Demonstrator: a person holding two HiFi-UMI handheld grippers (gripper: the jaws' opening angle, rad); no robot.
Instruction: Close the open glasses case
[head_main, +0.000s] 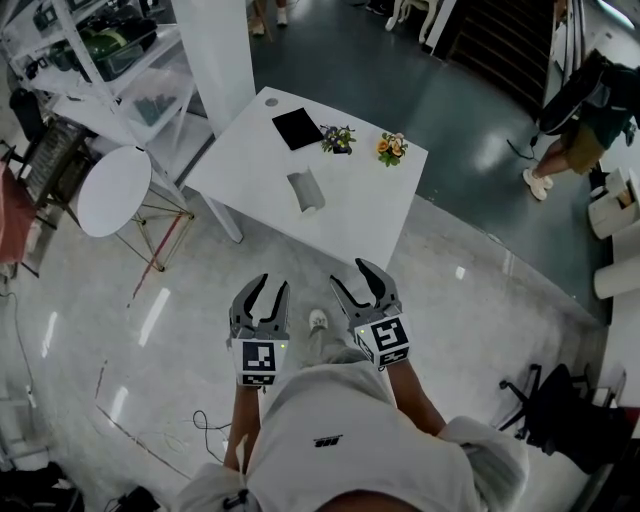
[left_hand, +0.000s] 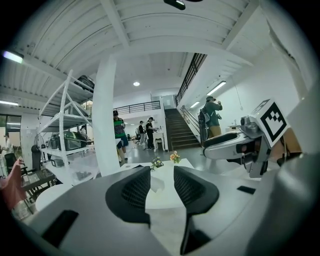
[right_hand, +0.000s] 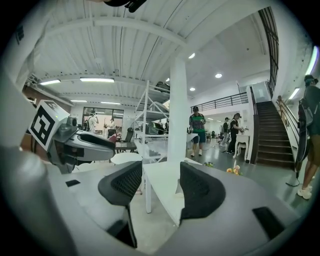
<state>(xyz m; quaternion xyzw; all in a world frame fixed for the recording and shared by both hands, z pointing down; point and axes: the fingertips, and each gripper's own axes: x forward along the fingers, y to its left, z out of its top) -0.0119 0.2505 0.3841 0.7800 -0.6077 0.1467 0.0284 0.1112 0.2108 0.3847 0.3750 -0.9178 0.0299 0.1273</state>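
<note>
A grey glasses case (head_main: 306, 190) lies open near the middle of the white table (head_main: 370, 215), which stands ahead of me. My left gripper (head_main: 262, 291) and right gripper (head_main: 361, 281) hang side by side over the floor, well short of the table's near edge. Both stand open with nothing between the fingers. In the left gripper view the case (left_hand: 156, 183) shows small between the jaws of the left gripper (left_hand: 161, 187). In the right gripper view, my right gripper (right_hand: 160, 184) frames the table's corner (right_hand: 157, 192) and the case (right_hand: 178, 190) is partly hidden behind one pad.
On the table's far side lie a flat black object (head_main: 297, 128) and two small flower bunches (head_main: 338, 139) (head_main: 392, 148). A round white side table (head_main: 115, 190), a white pillar (head_main: 225, 50) and a shelving rack (head_main: 100, 50) stand to the left. A person (head_main: 575, 130) stands at far right.
</note>
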